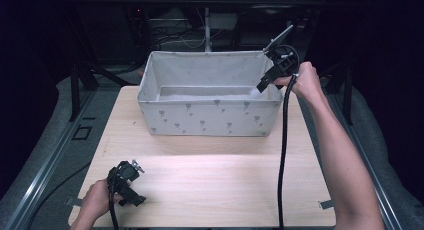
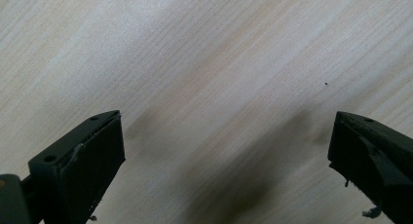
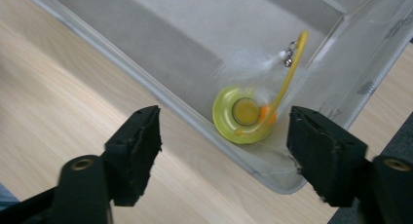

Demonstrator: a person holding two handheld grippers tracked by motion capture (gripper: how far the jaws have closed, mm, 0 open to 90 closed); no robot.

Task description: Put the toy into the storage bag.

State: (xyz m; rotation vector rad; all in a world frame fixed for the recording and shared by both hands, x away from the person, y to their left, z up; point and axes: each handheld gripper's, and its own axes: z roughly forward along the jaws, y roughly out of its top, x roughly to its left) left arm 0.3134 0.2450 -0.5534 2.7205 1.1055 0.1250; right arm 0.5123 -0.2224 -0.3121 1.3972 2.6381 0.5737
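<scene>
The pale wooden tabletop [image 1: 215, 185] lies bare in front of the grey fabric storage bin [image 1: 210, 117] — open passage from the left gripper [image 1: 131, 190] across to the black cable [image 1: 283, 155] trailing down the right side. The bin's upright walls bar any level approach; its open top gives way in from above, where the right gripper [image 1: 265, 82] hangs — below it, in one corner, sits a yellow ring toy with a white feather [image 3: 246, 117].

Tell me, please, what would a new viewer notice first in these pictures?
First, the grey fabric bin standing at the far side of the wooden table. Next, the yellow ring toy with a white feather, lying in a corner of the bin's floor in the right gripper view. The right gripper hangs open over the bin's right end, while the left gripper rests open near the table's front left corner.
</scene>
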